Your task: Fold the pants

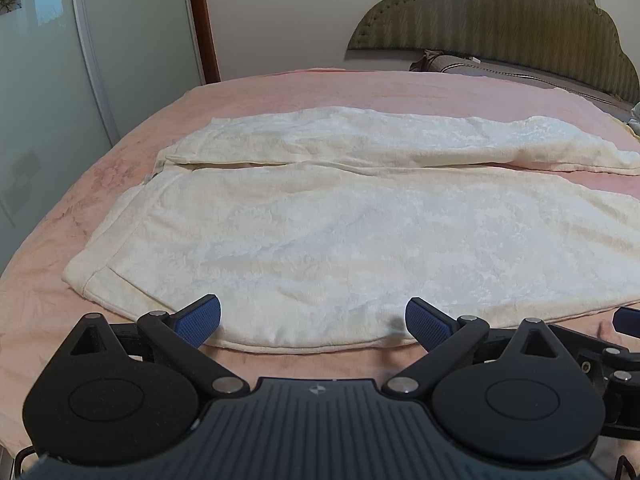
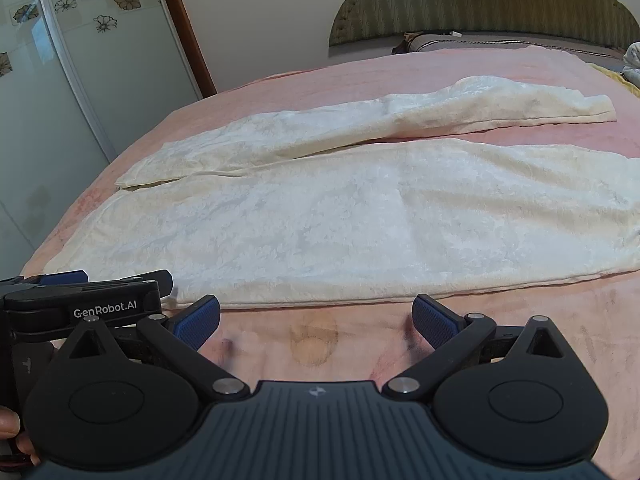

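Cream pants (image 1: 340, 232) lie flat on the pink bedspread (image 1: 280, 88). The left gripper (image 1: 313, 322), marked "GenRobot.AI", and the right gripper (image 2: 316, 322) both gape wide, holding nothing

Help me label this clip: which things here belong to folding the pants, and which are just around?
For the job:
cream pants
left claw, open
right claw, open
pink bedspread as work surface

Just around:
headboard
pillow
wardrobe doors

Cream pants (image 1: 340, 236) (spread flat) before open left tool (image 1: 313, 322).
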Tool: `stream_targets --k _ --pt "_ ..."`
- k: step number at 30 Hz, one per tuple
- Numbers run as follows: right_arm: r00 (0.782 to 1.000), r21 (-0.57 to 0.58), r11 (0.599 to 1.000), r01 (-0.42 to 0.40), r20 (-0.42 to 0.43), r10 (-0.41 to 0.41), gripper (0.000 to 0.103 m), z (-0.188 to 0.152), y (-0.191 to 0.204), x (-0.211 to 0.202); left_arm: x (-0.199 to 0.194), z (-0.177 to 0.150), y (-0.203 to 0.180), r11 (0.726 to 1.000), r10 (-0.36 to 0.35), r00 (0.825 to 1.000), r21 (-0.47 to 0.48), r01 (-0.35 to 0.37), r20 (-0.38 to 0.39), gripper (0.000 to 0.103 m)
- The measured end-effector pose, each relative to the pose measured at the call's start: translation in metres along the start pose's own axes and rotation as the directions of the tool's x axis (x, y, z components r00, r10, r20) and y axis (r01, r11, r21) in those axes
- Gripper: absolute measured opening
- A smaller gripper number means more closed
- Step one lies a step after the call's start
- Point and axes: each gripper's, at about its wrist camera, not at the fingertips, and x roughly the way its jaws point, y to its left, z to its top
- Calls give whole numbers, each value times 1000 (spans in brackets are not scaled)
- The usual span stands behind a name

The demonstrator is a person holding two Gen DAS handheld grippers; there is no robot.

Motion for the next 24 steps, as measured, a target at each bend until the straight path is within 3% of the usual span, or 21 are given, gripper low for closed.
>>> stream_targets --k 24 --pt "1000 4 1000 -10 -4 10 103 -1 -1 -1 1 -2 -2 1000 12 1000 13 -12 -6 100"
